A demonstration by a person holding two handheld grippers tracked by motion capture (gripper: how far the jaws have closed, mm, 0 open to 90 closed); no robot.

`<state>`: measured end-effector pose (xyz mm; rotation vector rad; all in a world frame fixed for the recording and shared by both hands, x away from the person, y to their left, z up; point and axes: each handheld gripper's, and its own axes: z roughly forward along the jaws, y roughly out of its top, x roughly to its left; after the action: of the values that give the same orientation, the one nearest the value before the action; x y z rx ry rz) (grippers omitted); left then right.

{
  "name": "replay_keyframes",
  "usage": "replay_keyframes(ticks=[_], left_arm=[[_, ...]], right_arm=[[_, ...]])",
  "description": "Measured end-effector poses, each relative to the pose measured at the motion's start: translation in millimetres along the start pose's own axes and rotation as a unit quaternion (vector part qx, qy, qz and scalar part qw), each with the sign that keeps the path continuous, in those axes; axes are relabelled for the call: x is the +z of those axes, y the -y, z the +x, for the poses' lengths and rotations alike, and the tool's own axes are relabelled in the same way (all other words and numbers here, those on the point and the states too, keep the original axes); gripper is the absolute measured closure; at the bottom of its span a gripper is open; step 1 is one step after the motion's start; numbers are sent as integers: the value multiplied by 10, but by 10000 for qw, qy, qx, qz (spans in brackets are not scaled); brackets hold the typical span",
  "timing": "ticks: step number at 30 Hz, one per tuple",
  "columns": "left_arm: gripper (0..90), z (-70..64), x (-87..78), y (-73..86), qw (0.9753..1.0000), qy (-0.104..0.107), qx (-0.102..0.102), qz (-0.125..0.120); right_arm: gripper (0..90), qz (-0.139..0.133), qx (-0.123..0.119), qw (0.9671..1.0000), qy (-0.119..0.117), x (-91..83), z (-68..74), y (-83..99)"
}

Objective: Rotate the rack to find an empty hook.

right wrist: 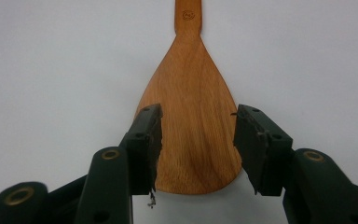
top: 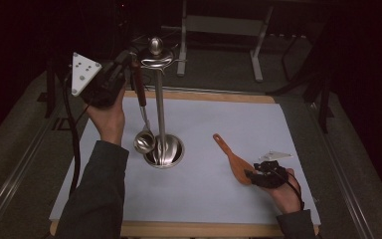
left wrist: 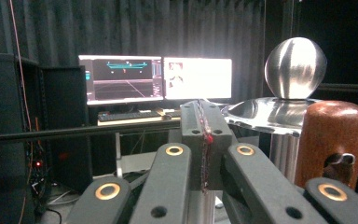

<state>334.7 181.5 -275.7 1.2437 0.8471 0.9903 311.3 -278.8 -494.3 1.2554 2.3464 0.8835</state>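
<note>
We are seeing one mark: a small round stamp burned into the neck of the wooden spatula, its letters too small for us to read. The two monitors are glowing with graphics, but nothing on them is coming through as legible text.

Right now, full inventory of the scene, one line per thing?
Stand: 1, silver metal, ball-topped pole on a round base, table centre-left.
Ladle: 1, silver bowl, dark wooden handle, hanging by the stand's pole.
Spatula: 1, orange-brown wood, flat on the table's right.
Table: 1, white top, wooden edge.
Monitors: 2, lit, background desk.
Left gripper: 1, black, raised beside the ladle's handle top, jaws closed on nothing.
Right gripper: 1, black, jaws open either side of the spatula blade.
</note>
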Motion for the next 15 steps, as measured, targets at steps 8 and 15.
replay_keyframes(ticks=[8, 15], left_arm=[[900, 47, -50, 4, 10000, -20, -51, -68], [900, 100, -131, 18, 9999, -51, -71, -129]], right_arm=[[515, 25, 1, 10000, -4, 6, -5, 5], [515, 31, 7, 10000, -3, 7, -6, 8]])
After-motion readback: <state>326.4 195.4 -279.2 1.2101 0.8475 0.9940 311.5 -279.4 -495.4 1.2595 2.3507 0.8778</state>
